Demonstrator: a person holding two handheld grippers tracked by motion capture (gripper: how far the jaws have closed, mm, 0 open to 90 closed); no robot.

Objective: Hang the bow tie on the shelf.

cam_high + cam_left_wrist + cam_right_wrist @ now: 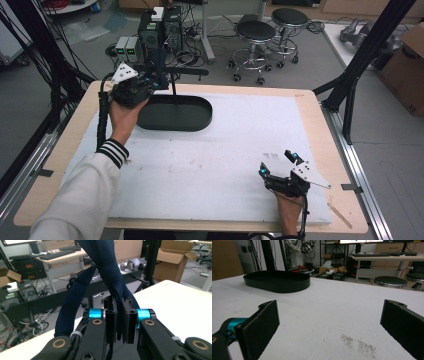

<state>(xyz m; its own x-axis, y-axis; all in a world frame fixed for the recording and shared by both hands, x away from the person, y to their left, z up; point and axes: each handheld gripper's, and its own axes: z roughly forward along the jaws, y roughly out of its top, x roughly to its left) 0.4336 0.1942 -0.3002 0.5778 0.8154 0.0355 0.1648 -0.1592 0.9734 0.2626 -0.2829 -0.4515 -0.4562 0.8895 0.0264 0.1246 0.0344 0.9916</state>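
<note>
Left gripper (119, 322) view shows jaws pinching navy cloth (110, 272); right gripper (281, 164) gapes

Background's pretty cluttered: two black round stools (255, 32) on the floor past the table, a cardboard box (406, 65) off to the right, and computer towers (160, 30) tangled in cables.

A dark navy fabric strap (110, 272), long and narrow, is pinched at one stretch between the closed fingers (127, 320) of the left gripper (119, 322). Above the pinch it rises, wraps around itself in a knot-like crossing, and one length loops out and hangs down beside the gripper. It is lifted clear of the desk (175, 305).
</note>
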